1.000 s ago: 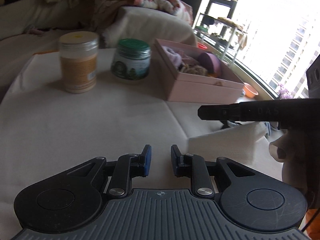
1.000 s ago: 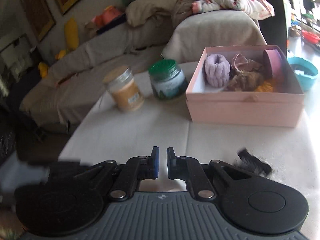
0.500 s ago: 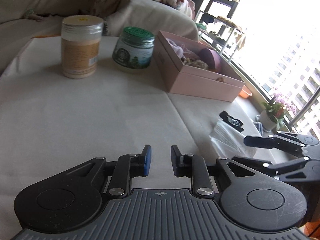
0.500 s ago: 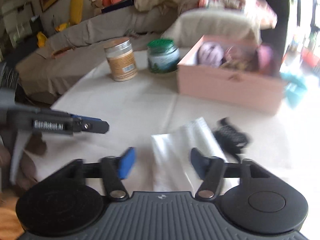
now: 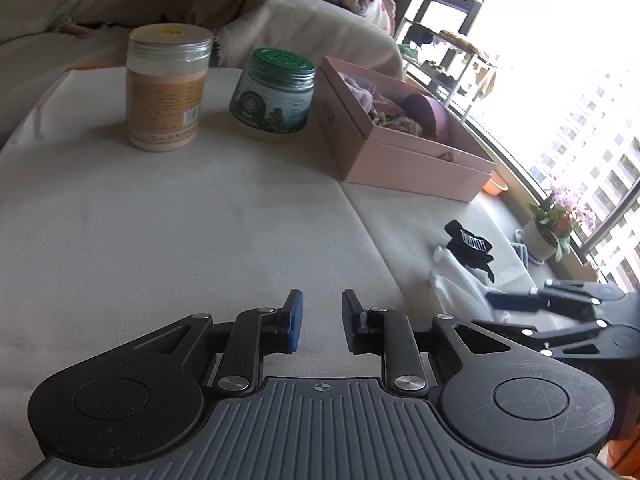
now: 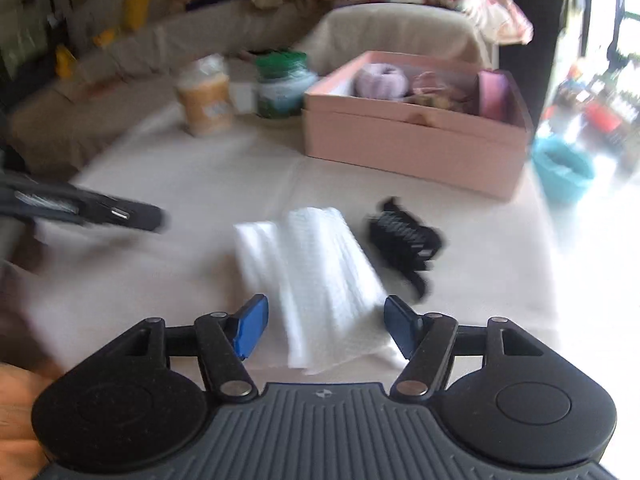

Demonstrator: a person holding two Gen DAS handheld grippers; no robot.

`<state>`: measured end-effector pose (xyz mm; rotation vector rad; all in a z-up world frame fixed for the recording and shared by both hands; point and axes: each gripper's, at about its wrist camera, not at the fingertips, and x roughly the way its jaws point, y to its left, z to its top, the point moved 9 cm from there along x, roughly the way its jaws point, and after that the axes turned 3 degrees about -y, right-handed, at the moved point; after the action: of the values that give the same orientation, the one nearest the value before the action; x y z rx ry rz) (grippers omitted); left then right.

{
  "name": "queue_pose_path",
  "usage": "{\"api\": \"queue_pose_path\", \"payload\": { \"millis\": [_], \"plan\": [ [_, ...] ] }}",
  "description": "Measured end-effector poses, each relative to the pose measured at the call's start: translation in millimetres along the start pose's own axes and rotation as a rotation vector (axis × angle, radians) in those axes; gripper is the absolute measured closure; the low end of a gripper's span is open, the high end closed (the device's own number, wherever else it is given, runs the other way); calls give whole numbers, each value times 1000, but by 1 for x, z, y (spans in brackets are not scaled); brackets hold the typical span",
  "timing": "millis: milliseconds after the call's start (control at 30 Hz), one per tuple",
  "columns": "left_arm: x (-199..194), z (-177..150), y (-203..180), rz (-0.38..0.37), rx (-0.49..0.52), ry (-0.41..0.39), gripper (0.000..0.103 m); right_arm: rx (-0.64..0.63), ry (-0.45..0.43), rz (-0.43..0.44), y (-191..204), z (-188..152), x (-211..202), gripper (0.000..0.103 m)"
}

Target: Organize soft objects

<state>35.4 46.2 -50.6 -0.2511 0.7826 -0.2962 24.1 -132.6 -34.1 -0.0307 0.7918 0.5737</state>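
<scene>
A folded white cloth (image 6: 316, 280) lies on the pale table, with a small black soft item (image 6: 404, 236) just right of it. My right gripper (image 6: 326, 326) is open, its fingers on either side of the cloth's near end, holding nothing. An open pink box (image 6: 416, 148) with several soft items stands behind. My left gripper (image 5: 322, 320) is slightly open and empty over bare table; the cloth (image 5: 460, 284), the black item (image 5: 470, 246), the box (image 5: 400, 152) and the right gripper (image 5: 520, 312) show to its right.
A tan jar (image 5: 166, 88) and a green-lidded jar (image 5: 276, 92) stand left of the box. A sofa with bedding (image 5: 312, 16) lies behind the table. A teal bowl (image 6: 564, 172) sits beyond the table's right edge. The left gripper's finger (image 6: 120, 212) shows at left.
My right gripper has opened wide and moved in over the white cloth. My left gripper has drawn a little nearer the jars, its gap unchanged.
</scene>
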Motion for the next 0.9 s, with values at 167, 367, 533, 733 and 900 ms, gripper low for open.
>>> {"api": "queue_pose_path", "payload": {
  "millis": [167,367,533,733,900],
  "plan": [
    [0,0,6,4,-34,-3,79,-25,38,63,36,7,13,102],
    [-9,7,23,40,-69,-39,79,151,-104,243,45,84,-4,103],
    [-17,8,35,52,-85,-51,79,-42,-174,58,33,97,-18,95],
    [2,-6,-17,-189,-112,48,79,-59,-119,-120,-15,43,-27,43],
    [28,-20,-58,-222,-83,113,79,154,-66,-215,-69,3,-20,90]
  ]
}}
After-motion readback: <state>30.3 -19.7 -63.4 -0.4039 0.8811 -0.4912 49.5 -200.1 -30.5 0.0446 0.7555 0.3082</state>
